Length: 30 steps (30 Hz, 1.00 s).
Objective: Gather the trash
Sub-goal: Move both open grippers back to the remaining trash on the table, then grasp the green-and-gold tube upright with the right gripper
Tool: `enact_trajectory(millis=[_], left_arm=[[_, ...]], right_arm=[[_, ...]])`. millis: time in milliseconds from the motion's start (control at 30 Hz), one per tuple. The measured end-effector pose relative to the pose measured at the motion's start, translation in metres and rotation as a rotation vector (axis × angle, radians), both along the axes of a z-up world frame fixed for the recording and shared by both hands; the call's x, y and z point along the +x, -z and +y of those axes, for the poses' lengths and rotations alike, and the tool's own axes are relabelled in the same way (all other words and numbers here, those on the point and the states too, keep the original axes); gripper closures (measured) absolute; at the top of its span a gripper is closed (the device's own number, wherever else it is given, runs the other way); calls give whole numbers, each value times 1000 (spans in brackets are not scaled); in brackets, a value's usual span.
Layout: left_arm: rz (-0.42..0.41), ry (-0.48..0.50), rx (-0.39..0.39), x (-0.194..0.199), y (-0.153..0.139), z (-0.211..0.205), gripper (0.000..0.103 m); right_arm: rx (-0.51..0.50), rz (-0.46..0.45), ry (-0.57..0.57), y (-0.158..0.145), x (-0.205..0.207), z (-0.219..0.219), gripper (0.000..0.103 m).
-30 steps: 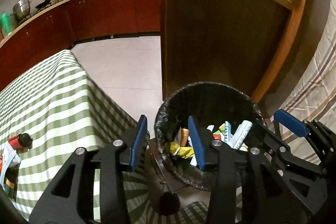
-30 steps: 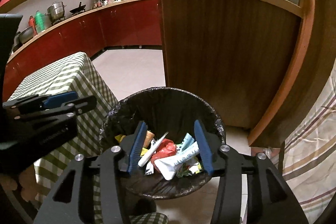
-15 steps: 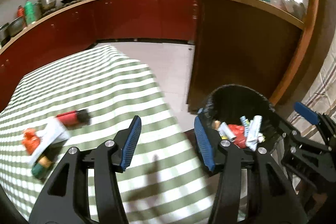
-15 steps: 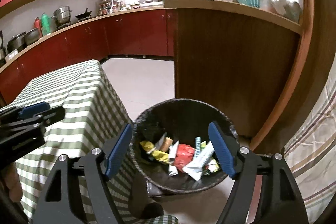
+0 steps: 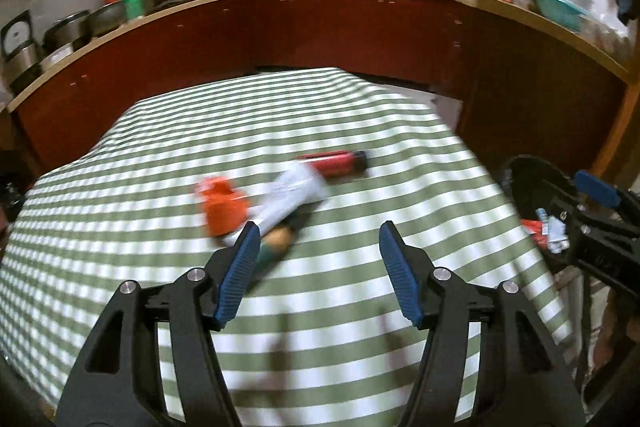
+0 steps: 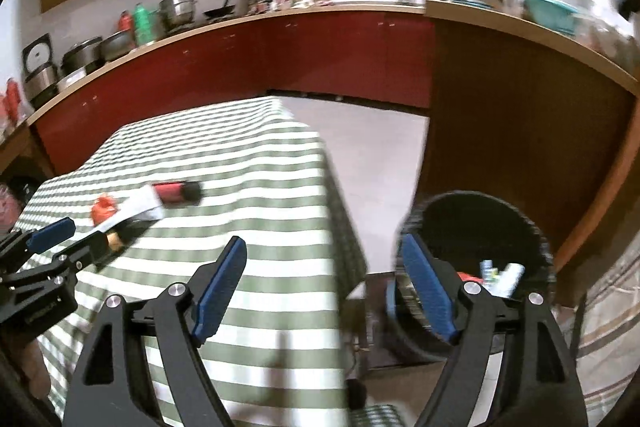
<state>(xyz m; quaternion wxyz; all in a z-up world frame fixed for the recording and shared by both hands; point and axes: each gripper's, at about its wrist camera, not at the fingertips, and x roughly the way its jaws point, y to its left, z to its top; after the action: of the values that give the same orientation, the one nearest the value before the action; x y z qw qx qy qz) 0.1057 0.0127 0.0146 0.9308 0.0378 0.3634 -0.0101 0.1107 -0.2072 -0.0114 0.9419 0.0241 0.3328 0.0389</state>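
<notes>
a: where's the trash?

b: some of it lies on the worktop (image 5: 360,307) with the green-striped cloth — an orange crumpled wrapper (image 5: 222,205), a white packet (image 5: 288,193) just beside it, a red can (image 5: 334,163) with a dark end lying on its side at the packet's far end, and something dark with a tan bit tucked under the packet, too blurred to name.

a: and the rest?

b: in the black-lined bin (image 6: 480,227) on the floor, off the worktop's right edge. a white tube and some red scraps show inside.

a: the left tool?

b: the left tool (image 5: 316,255) hangs over the cloth, jaws opening, nothing between them. its left pad sits in front of the dark piece, but i cannot tell whether it touches.

a: right tool?

b: the right tool (image 6: 328,275) is over the worktop's corner with its right finger in front of the bin rim — jaws opening wide, gripping nothing.
</notes>
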Motion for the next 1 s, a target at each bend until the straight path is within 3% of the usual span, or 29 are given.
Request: enact_trajectory(millis=[267, 600, 767, 1000], left_arm=[[22, -109, 3, -17, 10, 75, 42], [26, -217, 19, -33, 18, 158, 42], [28, -253, 21, -34, 22, 187, 42], [33, -234, 12, -30, 25, 194, 42]], right_arm=[[19, 41, -124, 3, 5, 85, 26], [-57, 80, -230, 14, 4, 182, 26], [-88, 99, -239, 19, 10, 211, 26], [-141, 143, -198, 30, 22, 223, 26]])
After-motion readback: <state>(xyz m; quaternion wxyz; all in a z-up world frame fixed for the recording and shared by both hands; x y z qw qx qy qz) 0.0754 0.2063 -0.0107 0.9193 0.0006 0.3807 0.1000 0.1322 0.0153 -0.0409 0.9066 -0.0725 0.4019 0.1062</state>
